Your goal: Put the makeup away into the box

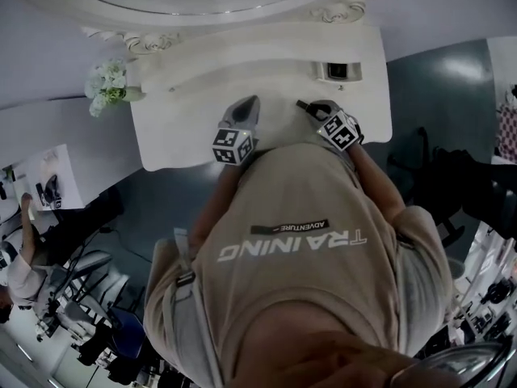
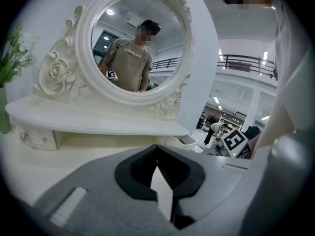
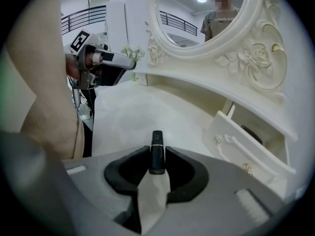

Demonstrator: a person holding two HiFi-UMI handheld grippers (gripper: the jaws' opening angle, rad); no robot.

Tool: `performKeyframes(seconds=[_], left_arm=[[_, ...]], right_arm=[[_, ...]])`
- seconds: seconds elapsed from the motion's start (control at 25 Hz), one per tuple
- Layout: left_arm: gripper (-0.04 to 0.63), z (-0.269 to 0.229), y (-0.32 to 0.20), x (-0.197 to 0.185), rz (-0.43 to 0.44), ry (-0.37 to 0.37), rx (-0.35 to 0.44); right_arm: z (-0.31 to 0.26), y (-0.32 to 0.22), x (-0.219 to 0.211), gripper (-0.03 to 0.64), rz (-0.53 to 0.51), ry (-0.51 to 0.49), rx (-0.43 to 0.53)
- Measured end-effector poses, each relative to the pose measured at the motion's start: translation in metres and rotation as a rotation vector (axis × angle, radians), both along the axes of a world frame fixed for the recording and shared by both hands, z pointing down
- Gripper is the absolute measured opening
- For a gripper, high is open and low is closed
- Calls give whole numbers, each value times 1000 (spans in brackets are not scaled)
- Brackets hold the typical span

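Small black makeup tube [image 3: 156, 140] pinched in the right gripper [image 3: 157, 157] above the white vanity table [image 1: 186, 128].
Behind the table stands the round carved mirror [image 2: 138, 43]. Under its shelf a drawer [image 3: 246, 149] hangs open, likely the box meant, near the makeup tube on its right. The left gripper [image 2: 157, 147] has its jaws pressed together on nothing. The gold-banded makeup tube stands upright between the right jaw tips. It looks light, stiff and slick, so a mid-body grip below the band seems safest, since it could pivot or slide out.
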State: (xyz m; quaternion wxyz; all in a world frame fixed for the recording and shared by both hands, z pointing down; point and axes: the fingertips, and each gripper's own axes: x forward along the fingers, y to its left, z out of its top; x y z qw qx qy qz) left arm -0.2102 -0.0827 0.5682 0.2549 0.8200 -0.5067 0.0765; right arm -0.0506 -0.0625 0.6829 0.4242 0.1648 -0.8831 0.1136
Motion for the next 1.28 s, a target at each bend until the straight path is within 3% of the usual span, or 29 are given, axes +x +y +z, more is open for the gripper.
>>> performKeyframes(seconds=[0.52, 1.0, 1.28], left_arm=[[-2, 4, -8, 27, 101, 5, -8], [-2, 2, -3, 19, 86, 12, 4], [-2, 1, 1, 14, 65, 26, 9]], right_arm=[[-50, -18, 28, 104, 188, -64, 24], [-97, -63, 53, 104, 319, -64, 108], [-92, -88, 72, 104, 381, -8, 87]])
